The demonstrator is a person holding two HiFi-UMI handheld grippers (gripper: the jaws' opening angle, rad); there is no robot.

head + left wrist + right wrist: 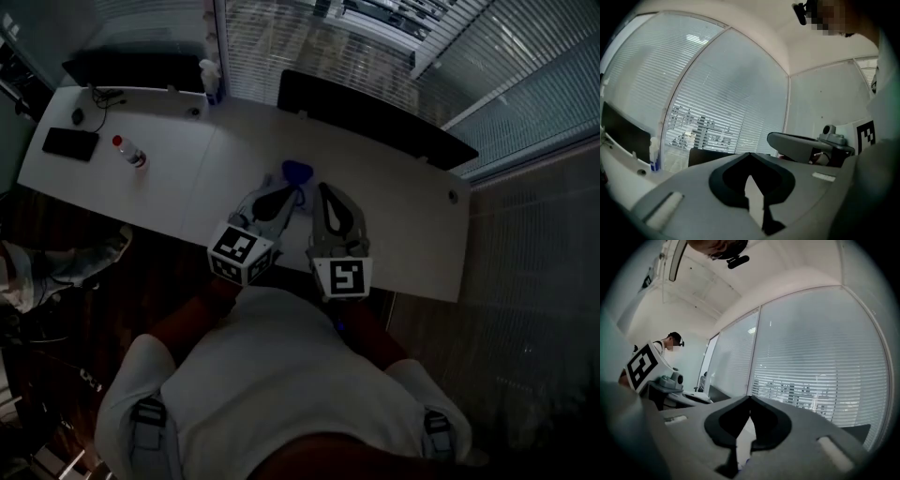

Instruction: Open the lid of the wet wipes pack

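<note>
Jaws closed, empty, on left gripper [292,194] and right gripper [323,190]; one red-capped bottle [130,154] on table [394,192].

I see a blue thing [296,172] on the white surface [403,192]. The tip of the left hand-held gripper [292,194] covers its near side, and in this dim light I cannot tell what it is. The hands behind that tool and the right hand-held gripper [325,192] are hidden under their rear blocks. The person's torso [281,375] hides the surface's near edge. In both gripper views the grey jaw bodies fill the lower half, so I cannot see what lies below. A dark flat thing [70,142] far left is too small to name.
</note>
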